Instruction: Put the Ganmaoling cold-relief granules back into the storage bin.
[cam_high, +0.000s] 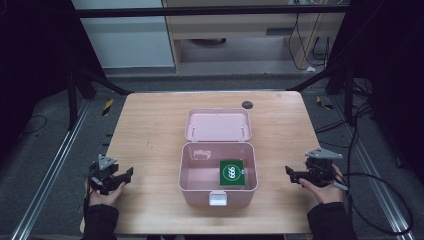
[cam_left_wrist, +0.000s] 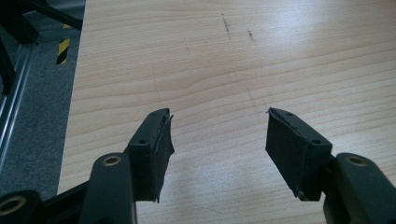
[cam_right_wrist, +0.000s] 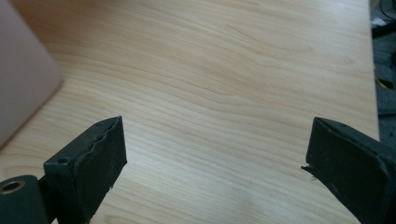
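At the table's middle: a pink box (cam_high: 218, 175) stands with its lid (cam_high: 218, 125) swung back flat, a green packet (cam_high: 232, 174) lying inside at the right of its floor.
Risk: judged from here, a gripper reaching in could catch the near wall or the white latch (cam_high: 218, 199) and shove the light box across the table (cam_high: 150, 125).
Second risk: the packet lies flat, so the pads may slide over it.
Packet's look: square, dark green, with a white round emblem.
Left gripper (cam_left_wrist: 217, 135): jaws spread wide over bare wood, nothing between them.
Right gripper (cam_right_wrist: 215, 154): jaws wide apart, empty, the box's pink wall (cam_right_wrist: 23, 79) just beside.
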